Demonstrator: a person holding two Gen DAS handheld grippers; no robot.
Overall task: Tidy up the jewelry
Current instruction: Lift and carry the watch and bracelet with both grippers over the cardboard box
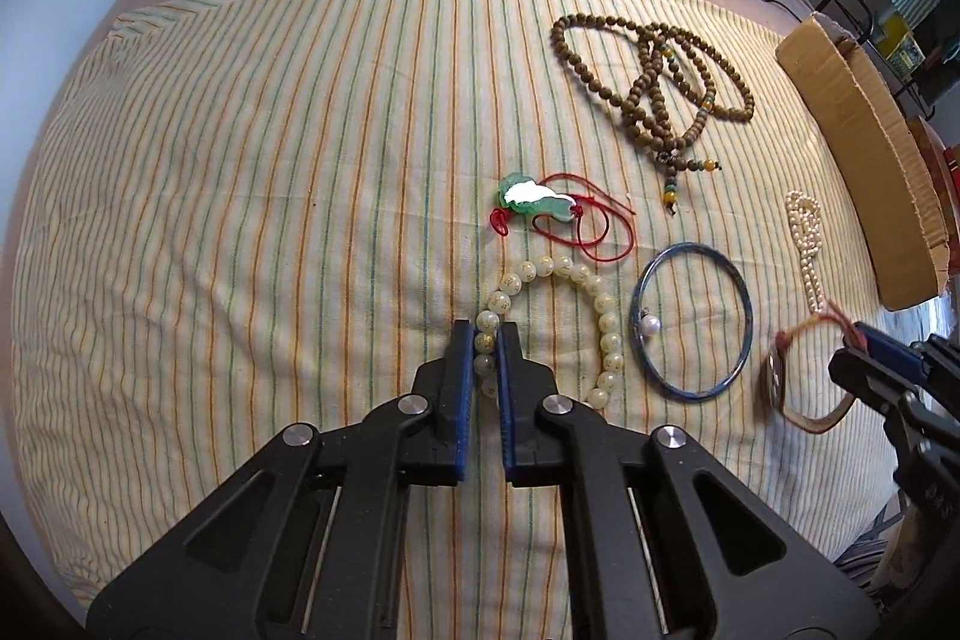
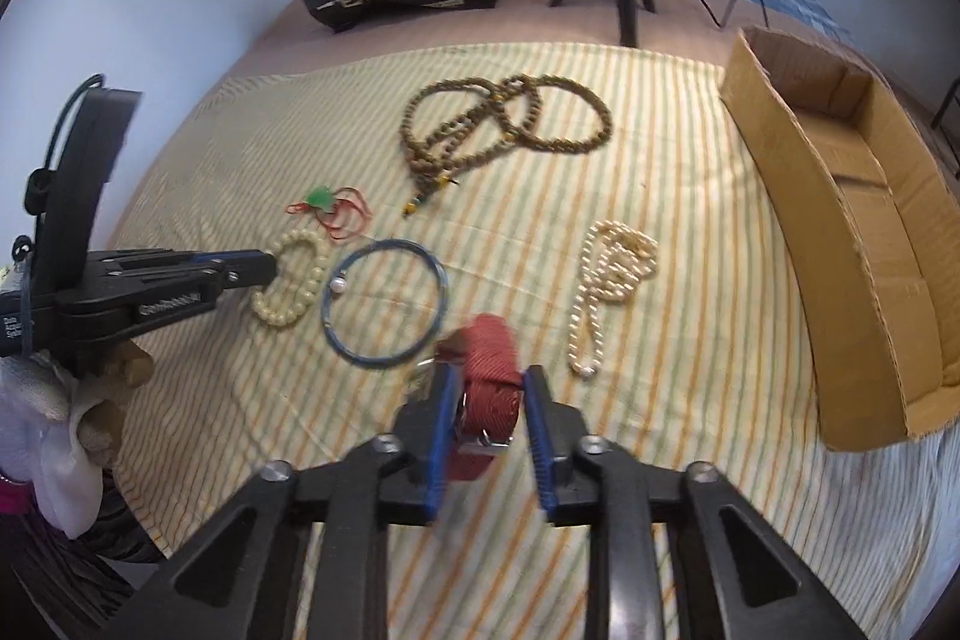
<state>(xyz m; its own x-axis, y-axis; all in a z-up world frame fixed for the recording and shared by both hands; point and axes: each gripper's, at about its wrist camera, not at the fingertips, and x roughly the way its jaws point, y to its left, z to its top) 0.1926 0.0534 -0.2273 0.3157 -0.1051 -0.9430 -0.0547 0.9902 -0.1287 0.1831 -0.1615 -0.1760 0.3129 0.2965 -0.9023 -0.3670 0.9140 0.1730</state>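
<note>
The left gripper (image 1: 491, 340) is clenched on the near-left arc of the pale bead bracelet (image 1: 603, 307), its blue pads pinching two or three beads; the rest of that loop lies flat on the striped cloth (image 1: 270, 220), just left of the blue bangle (image 1: 690, 322). The right gripper (image 2: 487, 388) has a red woven strap (image 2: 492, 358) between its fingers, on the near side of the bangle, the strap looking lifted off the cloth; the gap between the pads is wider than the strap, and the view is blurred, so I cannot tell whether the grip is firm or loose. Beyond the bangle lie the green pendant on a red cord (image 1: 531, 202) and the brown bead necklace (image 1: 654, 82); right of it sits the pearl strand (image 2: 606, 280), and further right the open cardboard box (image 2: 780, 148), which appears empty.

The step in hand seems to be picking up, both hands at once; the box is the likely destination. The next move calls for lifting the bracelet straight up so the loop hangs free without snagging the bangle; the red strap needs carrying rightward over the pearls to the box.
</note>
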